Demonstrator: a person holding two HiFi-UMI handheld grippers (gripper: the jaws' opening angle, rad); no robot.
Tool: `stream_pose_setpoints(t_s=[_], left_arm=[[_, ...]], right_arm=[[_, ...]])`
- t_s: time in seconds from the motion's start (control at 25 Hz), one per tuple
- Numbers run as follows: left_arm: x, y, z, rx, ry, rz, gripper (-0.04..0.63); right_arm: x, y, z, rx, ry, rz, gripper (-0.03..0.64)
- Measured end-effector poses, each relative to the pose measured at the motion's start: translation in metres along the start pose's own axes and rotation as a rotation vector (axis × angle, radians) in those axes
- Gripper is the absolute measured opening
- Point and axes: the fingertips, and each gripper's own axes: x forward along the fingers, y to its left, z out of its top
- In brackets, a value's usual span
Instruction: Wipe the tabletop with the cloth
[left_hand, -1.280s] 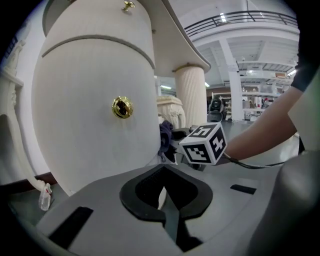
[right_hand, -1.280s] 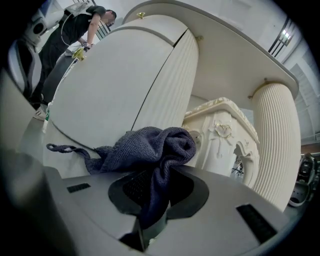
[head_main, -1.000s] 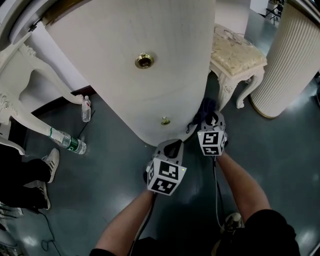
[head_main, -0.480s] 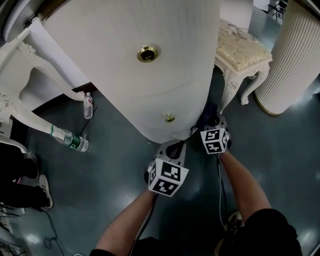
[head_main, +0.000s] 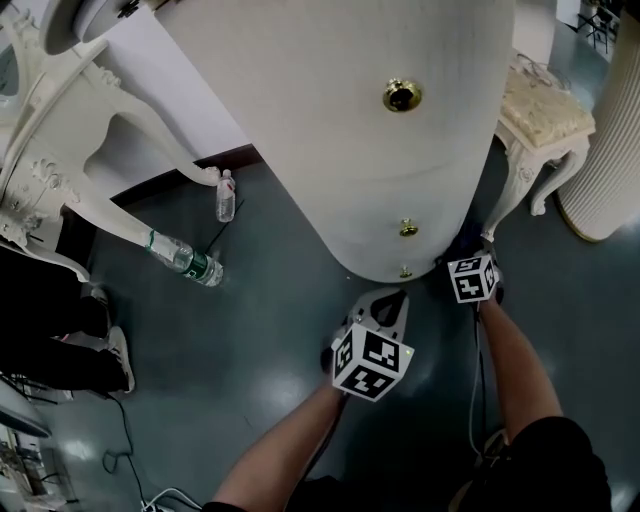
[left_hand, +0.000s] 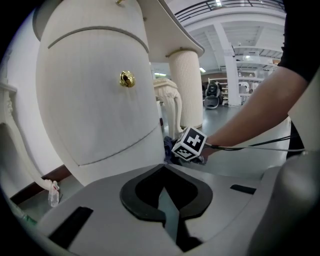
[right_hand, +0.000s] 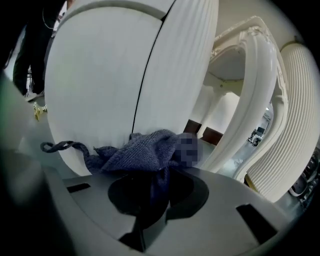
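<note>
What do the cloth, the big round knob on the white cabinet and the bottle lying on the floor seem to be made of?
The cloth: soft knitted or woven textile, dark blue, matte; ribbed texture and limp folds show. The knob: probably brass-coloured metal, shiny gold. The bottle: likely clear plastic, see-through, green label.

Even indoor light; soft glare on floor (head_main: 260, 380); gripper views fisheye-curved, corners vignetted black, near foreground dim, blurred.

No legible text anywhere; bottle (head_main: 186, 262) label too small to read.
</note>
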Motion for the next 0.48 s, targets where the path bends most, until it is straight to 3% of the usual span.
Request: stream_pose_setpoints(t_s=[0.24,0.48], left_arm=[[-0.011,0.009,0.003,-0.018,-0.018,0.02,0.006],[-0.018,0.005,0.011,0.002,-0.028,0.022,0.006]], right_arm=[[0.001,0.021,-0.015,0.092,0.09,0.088,0.041],[-0.008,0.039,-0.026,0.064,0.131,0.166,0.041]])
